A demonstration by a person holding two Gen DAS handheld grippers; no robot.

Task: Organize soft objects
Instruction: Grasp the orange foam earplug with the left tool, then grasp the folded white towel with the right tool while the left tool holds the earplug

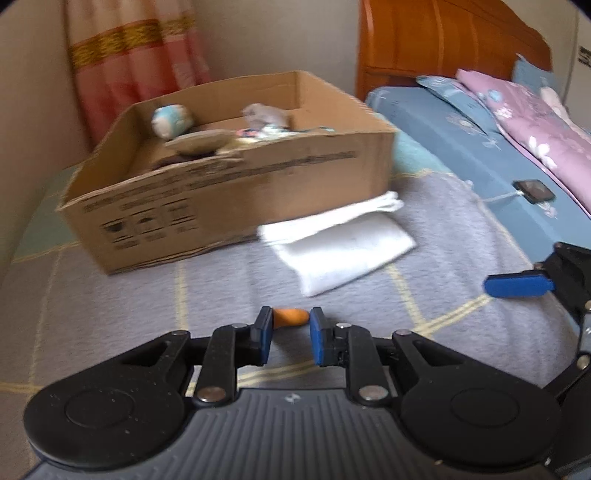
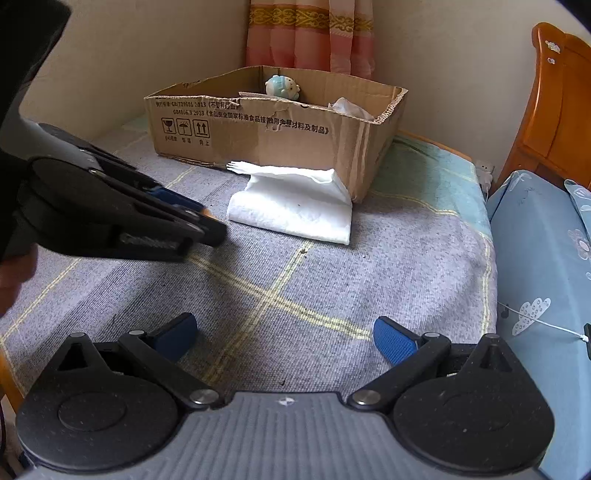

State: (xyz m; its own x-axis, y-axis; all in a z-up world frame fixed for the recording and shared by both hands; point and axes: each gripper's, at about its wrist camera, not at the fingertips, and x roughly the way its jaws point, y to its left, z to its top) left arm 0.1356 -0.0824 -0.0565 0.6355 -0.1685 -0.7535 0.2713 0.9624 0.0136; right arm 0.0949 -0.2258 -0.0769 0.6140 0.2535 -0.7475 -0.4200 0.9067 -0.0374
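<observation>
My left gripper is shut on a small orange soft object that sticks out past its blue pads, above the grey checked bedspread. It also shows from the side in the right wrist view, at the left. My right gripper is open and empty, low over the bedspread. An open cardboard box stands ahead and holds a teal-and-white plush and other soft items. A folded white cloth lies against the box's near side; the right wrist view shows the cloth and box too.
A striped pink curtain hangs behind the box in the corner. A wooden headboard stands at the right, with blue bedding and a pink floral quilt. A small dark device on a white cable lies on the blue bedding.
</observation>
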